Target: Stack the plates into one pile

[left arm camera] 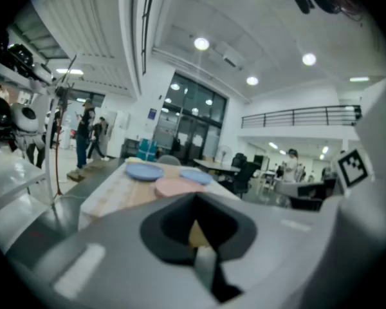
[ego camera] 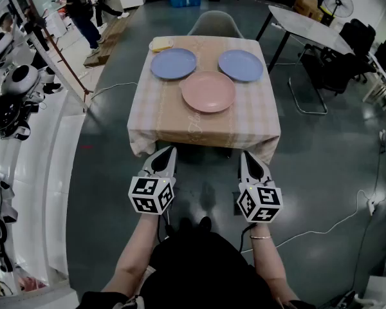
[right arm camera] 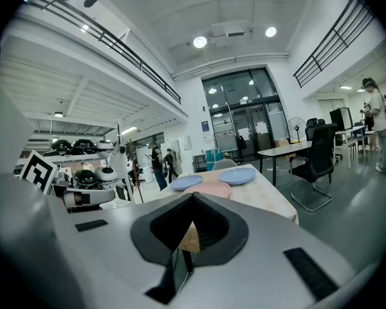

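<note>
Three plates lie apart on a small table [ego camera: 161, 124] with a checked cloth. A pink plate [ego camera: 208, 91] sits nearest me in the middle. One blue plate [ego camera: 173, 64] is at the back left and another blue plate [ego camera: 240, 65] at the back right. My left gripper [ego camera: 166, 153] and right gripper [ego camera: 248, 156] hover side by side before the table's near edge, both shut and empty. In the left gripper view the pink plate [left arm camera: 178, 187] and blue plates [left arm camera: 144, 171] show beyond the jaws; in the right gripper view the pink plate [right arm camera: 208, 189] does too.
A yellow item [ego camera: 161, 44] lies at the table's back left corner. A grey chair [ego camera: 214, 24] stands behind the table. Another table [ego camera: 307, 28] and black office chairs [ego camera: 334, 66] are at the right. Robot parts line a shelf [ego camera: 13, 102] at the left, and people [ego camera: 80, 8] stand far back.
</note>
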The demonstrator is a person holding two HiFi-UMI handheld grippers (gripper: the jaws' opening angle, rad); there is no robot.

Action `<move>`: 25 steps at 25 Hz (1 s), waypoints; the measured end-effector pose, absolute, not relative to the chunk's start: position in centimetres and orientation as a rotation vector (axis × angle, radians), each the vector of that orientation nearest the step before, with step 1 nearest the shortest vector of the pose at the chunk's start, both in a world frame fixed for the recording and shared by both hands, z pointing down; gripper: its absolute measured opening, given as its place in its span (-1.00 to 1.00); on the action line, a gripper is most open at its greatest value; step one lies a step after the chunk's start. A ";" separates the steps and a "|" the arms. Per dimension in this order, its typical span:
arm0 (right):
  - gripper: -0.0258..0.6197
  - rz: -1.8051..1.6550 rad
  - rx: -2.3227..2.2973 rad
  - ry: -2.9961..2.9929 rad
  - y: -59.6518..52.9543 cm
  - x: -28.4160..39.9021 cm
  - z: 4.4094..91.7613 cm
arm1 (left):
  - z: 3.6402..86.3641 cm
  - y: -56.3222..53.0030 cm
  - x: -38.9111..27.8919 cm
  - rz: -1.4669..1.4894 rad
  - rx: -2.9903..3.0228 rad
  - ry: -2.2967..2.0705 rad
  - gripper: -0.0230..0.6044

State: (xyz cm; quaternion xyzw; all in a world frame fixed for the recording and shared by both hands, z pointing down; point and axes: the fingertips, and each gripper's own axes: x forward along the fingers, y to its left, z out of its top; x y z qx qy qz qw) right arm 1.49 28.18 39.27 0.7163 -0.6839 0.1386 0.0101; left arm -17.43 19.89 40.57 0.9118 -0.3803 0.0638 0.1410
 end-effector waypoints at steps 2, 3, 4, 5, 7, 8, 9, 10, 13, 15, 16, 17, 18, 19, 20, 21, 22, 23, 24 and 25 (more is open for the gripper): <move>-0.91 0.435 2.231 -2.140 28.2 1.6 39.4 | 40.7 19.9 -17.0 0.186 2.632 -1.097 -0.91; -0.91 0.436 2.229 -2.143 28.2 1.7 39.5 | 40.7 19.9 -16.8 0.187 2.632 -1.096 -0.91; -0.91 0.435 2.227 -2.145 28.2 1.7 39.6 | 40.7 19.9 -16.7 0.187 2.632 -1.095 -0.90; -0.91 0.435 2.225 -2.147 28.1 1.7 39.6 | 40.7 19.9 -16.6 0.186 2.632 -1.096 -0.91; -0.91 0.432 2.220 -2.150 28.0 1.9 39.6 | 40.6 19.7 -16.4 0.184 2.633 -1.100 -0.91; -0.91 0.430 2.218 -2.151 27.9 2.0 39.5 | 40.5 19.7 -16.3 0.184 2.634 -1.104 -0.91; -0.91 0.427 2.216 -2.151 27.9 2.2 39.5 | 40.5 19.6 -16.1 0.185 2.634 -1.109 -0.91; -0.91 0.422 2.215 -2.152 27.8 2.4 39.5 | 40.5 19.6 -16.0 0.185 2.634 -1.113 -0.90; -0.91 0.401 2.214 -2.161 27.6 2.8 39.2 | 40.5 19.5 -15.5 0.191 2.637 -1.115 -0.90; -0.91 0.392 2.211 -2.169 27.3 3.0 39.1 | 40.6 19.4 -15.3 0.198 2.640 -1.121 -0.90; -0.91 0.390 2.210 -2.173 27.2 3.1 39.1 | 40.6 19.3 -15.3 0.199 2.639 -1.127 -0.90; -0.91 0.389 2.208 -2.177 27.2 3.2 39.2 | 40.7 19.3 -15.2 0.198 2.638 -1.134 -0.90; -0.91 0.386 2.205 -2.183 27.2 3.3 39.2 | 40.7 19.3 -15.1 0.196 2.636 -1.143 -0.90; -0.91 0.382 2.201 -2.190 27.1 3.3 39.1 | 40.6 19.2 -15.1 0.194 2.635 -1.152 -0.90; -0.91 0.376 2.198 -2.196 27.1 3.3 39.0 | 40.5 19.1 -15.1 0.191 2.634 -1.161 -0.90; -0.91 0.370 2.197 -2.203 27.1 3.4 38.9 | 40.3 19.1 -15.1 0.188 2.633 -1.169 -0.90; -0.91 0.366 2.197 -2.208 27.0 3.5 38.8 | 40.2 19.0 -15.0 0.182 2.633 -1.177 -0.90; -0.91 0.366 2.198 -2.212 27.0 3.6 38.7 | 40.1 19.0 -15.0 0.177 2.631 -1.184 -0.90; -0.90 0.370 2.200 -2.216 26.9 3.8 38.6 | 40.0 18.9 -14.9 0.172 2.630 -1.190 -0.90; -0.90 0.377 2.201 -2.221 26.9 3.9 38.6 | 40.0 18.9 -14.9 0.169 2.629 -1.194 -0.88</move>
